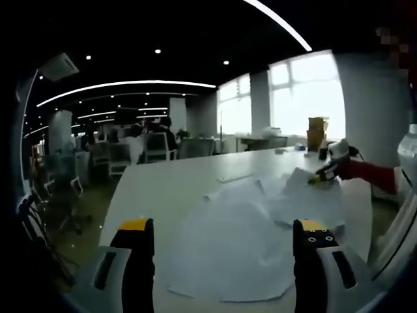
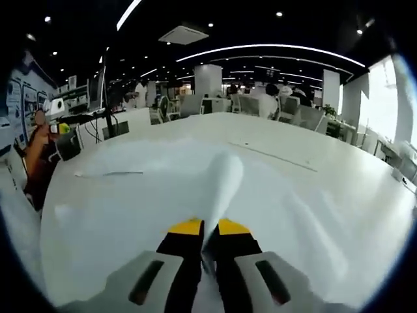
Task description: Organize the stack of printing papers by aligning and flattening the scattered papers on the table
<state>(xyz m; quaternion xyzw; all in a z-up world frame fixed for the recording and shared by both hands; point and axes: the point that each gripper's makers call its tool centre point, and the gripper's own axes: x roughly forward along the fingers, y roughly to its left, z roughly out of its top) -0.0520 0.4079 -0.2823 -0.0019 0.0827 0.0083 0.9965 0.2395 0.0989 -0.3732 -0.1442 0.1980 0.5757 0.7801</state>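
Note:
Several white printing papers (image 1: pixel 241 241) lie scattered and overlapping on the long white table (image 1: pixel 169 189). My left gripper (image 1: pixel 225 229) hangs open above the nearest sheets, with nothing between its yellow-tipped jaws. At the right of the left gripper view, my right gripper (image 1: pixel 324 173) pinches a sheet's edge (image 1: pixel 296 179), held by a gloved hand with a red sleeve (image 1: pixel 371 175). In the right gripper view, my right gripper (image 2: pixel 210 228) is shut on a curled white sheet (image 2: pixel 223 179) that rises away from the jaws. More sheets (image 2: pixel 313 228) lie flat on the table (image 2: pixel 130 215) around it.
Cardboard boxes (image 1: pixel 317 132) and small items stand at the table's far end by the windows. Office chairs (image 1: pixel 68 186) and desks with seated people fill the room beyond. A thin dark object (image 2: pixel 124 173) lies on the table at the left. A red sleeve (image 2: pixel 39 163) shows at the table's edge.

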